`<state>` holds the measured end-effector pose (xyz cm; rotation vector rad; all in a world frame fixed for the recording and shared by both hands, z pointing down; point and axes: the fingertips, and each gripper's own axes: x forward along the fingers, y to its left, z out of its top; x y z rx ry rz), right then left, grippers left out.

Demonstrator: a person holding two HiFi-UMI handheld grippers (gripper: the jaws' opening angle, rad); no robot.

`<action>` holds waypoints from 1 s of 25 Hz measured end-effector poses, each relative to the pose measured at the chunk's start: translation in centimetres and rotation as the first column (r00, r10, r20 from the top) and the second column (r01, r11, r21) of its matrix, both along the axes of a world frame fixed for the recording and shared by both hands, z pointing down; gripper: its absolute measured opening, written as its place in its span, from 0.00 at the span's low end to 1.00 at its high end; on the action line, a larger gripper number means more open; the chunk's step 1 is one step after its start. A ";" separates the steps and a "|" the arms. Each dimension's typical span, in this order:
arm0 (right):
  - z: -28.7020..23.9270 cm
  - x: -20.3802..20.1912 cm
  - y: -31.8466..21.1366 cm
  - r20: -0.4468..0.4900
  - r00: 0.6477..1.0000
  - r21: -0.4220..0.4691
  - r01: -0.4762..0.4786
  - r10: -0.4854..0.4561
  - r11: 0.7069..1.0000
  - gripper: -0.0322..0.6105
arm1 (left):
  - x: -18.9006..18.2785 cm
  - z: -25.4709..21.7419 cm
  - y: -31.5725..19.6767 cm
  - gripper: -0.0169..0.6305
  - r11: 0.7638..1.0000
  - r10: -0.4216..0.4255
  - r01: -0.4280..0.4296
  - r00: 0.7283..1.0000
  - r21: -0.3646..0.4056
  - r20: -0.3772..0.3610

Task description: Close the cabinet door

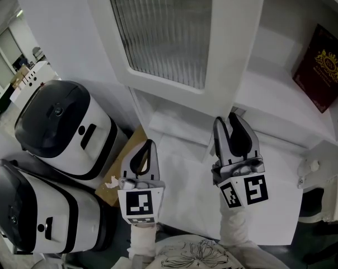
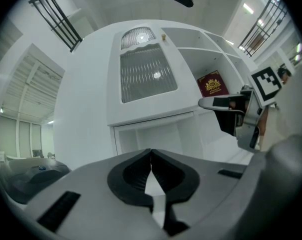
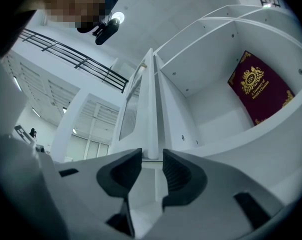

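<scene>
Two grippers, one door. Item: cabinet door (image 1: 168,32), ribbed glass panel, standing open across the top centre of the head view. Open shelves (image 1: 272,91) with a red book (image 1: 321,69) lie at upper right. Right gripper (image 1: 228,121): the nearer one, raised just under the door's lower corner, jaws a little apart, nothing between them. In its own view the door (image 3: 150,109) stands edge-on, running straight up from the gap. Left gripper (image 1: 150,145): lower left, jaws together, empty. I judge a push toward frame right closes it.

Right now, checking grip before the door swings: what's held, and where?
Nothing clearly: left gripper shut and empty, right gripper open, jaws at the door, its lower corner.
</scene>
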<state>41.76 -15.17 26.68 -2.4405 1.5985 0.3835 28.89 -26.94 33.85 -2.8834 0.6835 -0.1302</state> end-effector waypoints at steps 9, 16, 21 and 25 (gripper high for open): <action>0.0 0.8 -0.2 -0.001 0.999 -0.003 -0.035 0.035 0.999 0.25 | 0.4 0.3 -0.2 0.03 1.000 -0.003 0.003 1.000 -0.007 0.003; 0.0 1.5 -0.4 -0.003 0.998 -0.015 -0.060 0.060 0.998 0.25 | 0.8 0.6 -0.4 0.03 1.000 -0.005 0.005 1.000 -0.009 0.012; 0.0 1.9 -0.5 0.003 0.998 -0.012 -0.068 0.068 0.998 0.25 | 1.1 0.9 -0.4 0.03 1.000 -0.008 0.009 1.000 -0.013 0.013; 0.0 2.2 -0.6 -0.004 0.997 -0.019 -0.076 0.076 0.997 0.25 | 1.3 1.2 -0.3 0.03 1.000 -0.007 0.008 1.000 -0.020 0.016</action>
